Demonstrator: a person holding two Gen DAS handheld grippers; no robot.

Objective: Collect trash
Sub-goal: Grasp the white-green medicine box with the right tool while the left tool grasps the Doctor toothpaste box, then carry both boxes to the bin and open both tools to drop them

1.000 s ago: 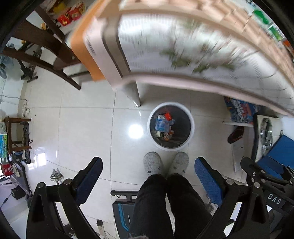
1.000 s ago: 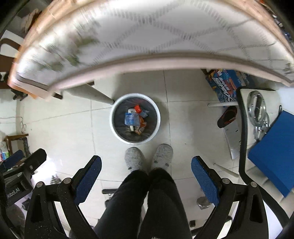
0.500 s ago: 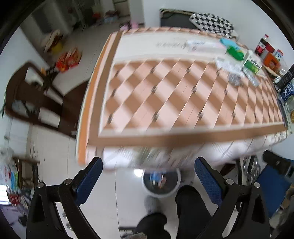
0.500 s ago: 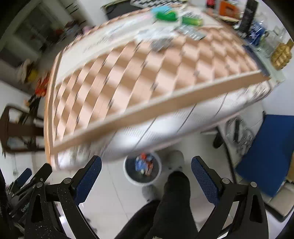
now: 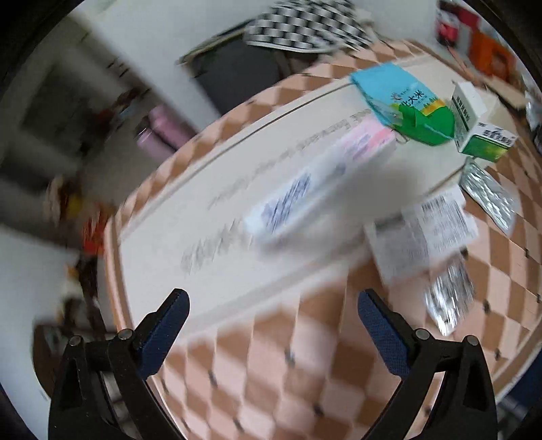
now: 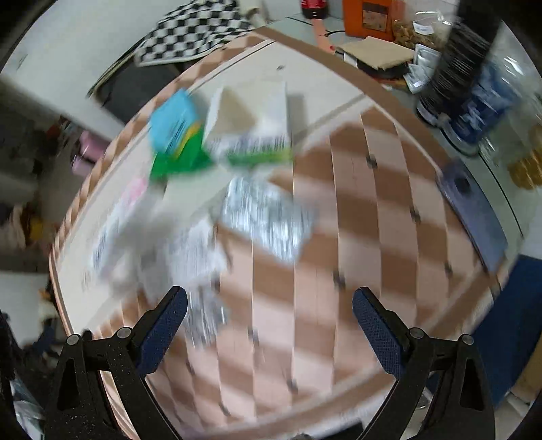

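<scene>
Both views are motion-blurred. Trash lies on a checkered table (image 5: 264,365): a white and pink box (image 5: 318,182), a blue and green carton (image 5: 406,105), a white and green box (image 5: 474,125), foil blister packs (image 5: 487,196) and a printed leaflet (image 5: 423,233). My left gripper (image 5: 271,325) hangs open above the table, just short of the white and pink box. The right wrist view shows the same pile: carton (image 6: 176,135), white and green box (image 6: 250,128), blister pack (image 6: 267,216). My right gripper (image 6: 267,321) is open and empty, near the pile.
At the table's far right stand an orange box (image 6: 369,17), a flat cardboard piece (image 6: 376,50), a dark bottle (image 6: 467,64) and blue packaging (image 6: 487,101). A checkered cloth (image 6: 193,30) lies beyond the table. A blue chair (image 6: 508,325) is at the right edge.
Both grippers have swung up from the trash bin on the floor, over the table edge, to the trash pile on the tabletop. Both stayed open and empty.
</scene>
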